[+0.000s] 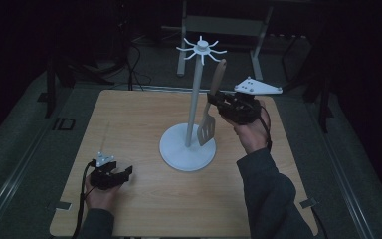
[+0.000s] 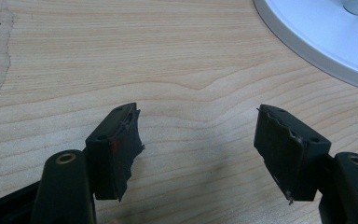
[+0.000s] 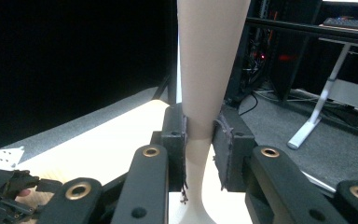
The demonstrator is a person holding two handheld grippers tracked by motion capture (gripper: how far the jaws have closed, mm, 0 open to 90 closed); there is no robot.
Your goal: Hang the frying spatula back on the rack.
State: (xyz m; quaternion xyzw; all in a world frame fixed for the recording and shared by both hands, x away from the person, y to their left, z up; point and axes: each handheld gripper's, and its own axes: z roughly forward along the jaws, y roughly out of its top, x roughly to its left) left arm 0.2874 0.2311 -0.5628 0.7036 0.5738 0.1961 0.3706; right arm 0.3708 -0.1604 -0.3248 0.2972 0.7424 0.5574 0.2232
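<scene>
the right gripper [image 1: 218,102] clenches the slotted spatula [image 1: 210,115] by its handle, blade hanging down just beside the pole of the white hook stand [image 1: 188,149], at about three o'clock of it. the left gripper [image 2: 198,140] rests released on the wooden table [image 1: 129,119], at seven o'clock of the stand's base.

**One rack, one spatula, two tongs on my worktop**

From my remote seat I count one wooden worktop [image 1: 144,124] carrying one white utensil rack [image 1: 194,109], a single pole on one round base, crowned by one ring of eight hooks [image 1: 201,50]. One slotted spatula [image 1: 210,117] with one wooden handle is up beside the pole. Two sets of tongs are in play: the left tongs [image 1: 124,173] and the right tongs [image 1: 214,99], each with two black jaws. Two hands, two sleeves.
</scene>
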